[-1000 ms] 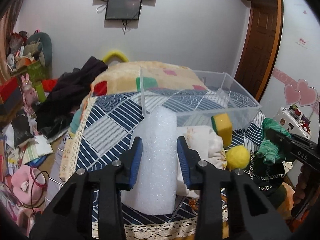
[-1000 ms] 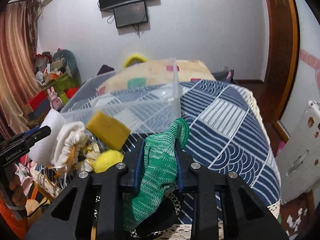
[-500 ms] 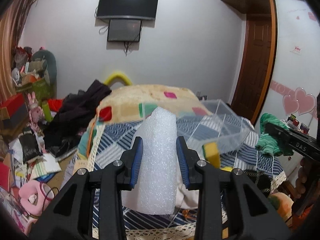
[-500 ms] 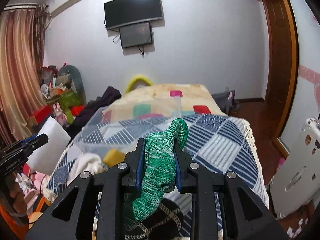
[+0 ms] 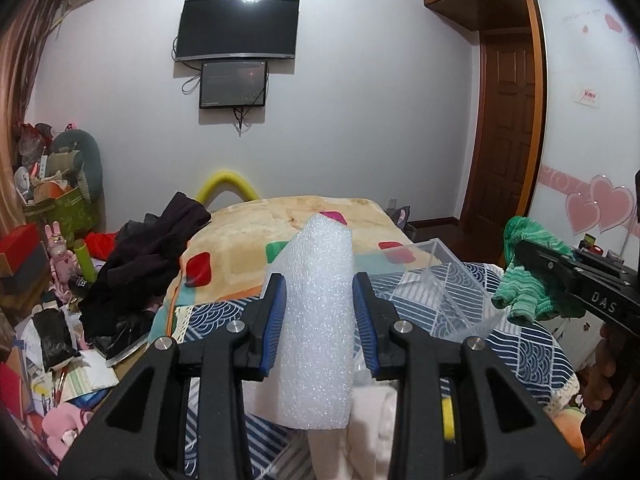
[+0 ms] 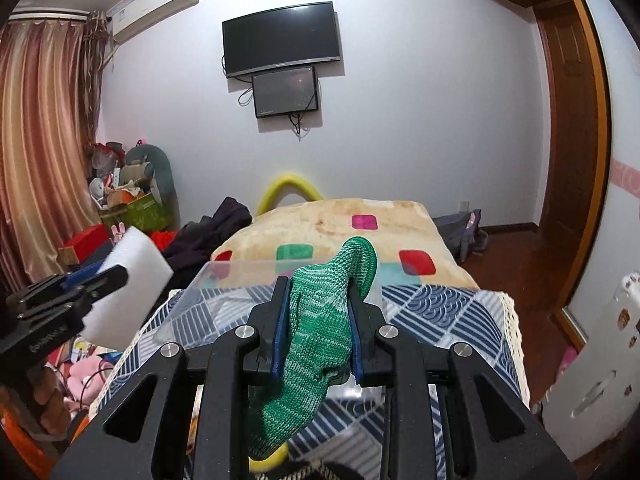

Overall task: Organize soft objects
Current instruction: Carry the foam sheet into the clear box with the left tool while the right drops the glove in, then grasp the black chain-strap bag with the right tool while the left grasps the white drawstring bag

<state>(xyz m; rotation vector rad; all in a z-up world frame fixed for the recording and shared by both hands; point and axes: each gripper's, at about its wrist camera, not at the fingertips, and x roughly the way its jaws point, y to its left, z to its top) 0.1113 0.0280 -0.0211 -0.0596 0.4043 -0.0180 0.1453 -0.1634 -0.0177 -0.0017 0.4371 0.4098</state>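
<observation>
My left gripper (image 5: 318, 280) is shut on a white foam block (image 5: 318, 320) and holds it up above the bed. My right gripper (image 6: 318, 284) is shut on a green knitted sock (image 6: 320, 328), held in the air; it also shows at the right of the left wrist view (image 5: 528, 284). The foam block shows at the left of the right wrist view (image 6: 132, 284). A clear plastic bin (image 5: 444, 280) sits on the blue patterned blanket (image 6: 440, 312) below both grippers. White cloth (image 5: 368, 420) and a yellow item (image 6: 268, 456) lie under the grippers, mostly hidden.
A cream blanket with coloured squares (image 5: 256, 236) covers the far bed. Dark clothes (image 5: 152, 256) hang off its left side. Floor clutter and boxes (image 5: 48, 320) fill the left. A wooden door (image 5: 504, 136) and a white panel with pink hearts (image 5: 600, 200) stand at the right.
Both grippers have risen well above the bed with the foam block and the sock still held. The bin, sponge and yellow ball have dropped low or out of view.
</observation>
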